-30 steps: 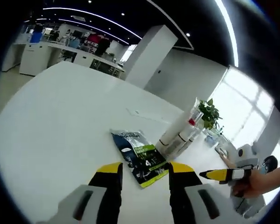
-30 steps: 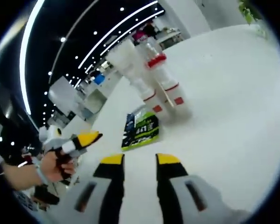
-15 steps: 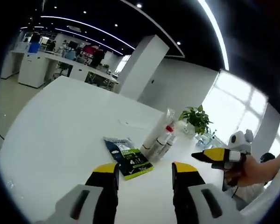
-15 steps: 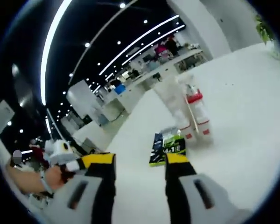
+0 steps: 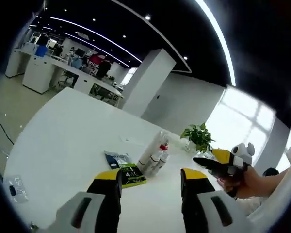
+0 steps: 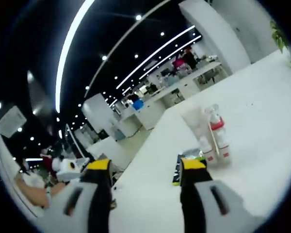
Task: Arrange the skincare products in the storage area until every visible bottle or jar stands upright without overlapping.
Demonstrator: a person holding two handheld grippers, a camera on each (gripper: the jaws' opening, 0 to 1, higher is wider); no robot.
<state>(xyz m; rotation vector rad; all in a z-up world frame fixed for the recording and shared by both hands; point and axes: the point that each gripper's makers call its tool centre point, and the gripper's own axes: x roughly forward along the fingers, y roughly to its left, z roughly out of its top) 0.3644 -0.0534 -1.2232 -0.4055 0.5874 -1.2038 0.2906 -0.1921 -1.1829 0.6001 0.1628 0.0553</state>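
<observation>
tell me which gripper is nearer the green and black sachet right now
Hard to call; the left looks slightly nearer. The sachet lies flat just past the left gripper. In the right gripper view, it sits between the right gripper jaws.

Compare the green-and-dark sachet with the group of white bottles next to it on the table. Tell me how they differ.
Pose: the sachet lies flat on the white table; the white bottles stand upright.
Colour: the sachet is dark blue and green with print; the bottles are white and clear, with red bands or caps.
Shape: the sachet is a thin packet; the bottles are tall and slim.
Shared: both sit close together on the table, untouched by either gripper.
</observation>
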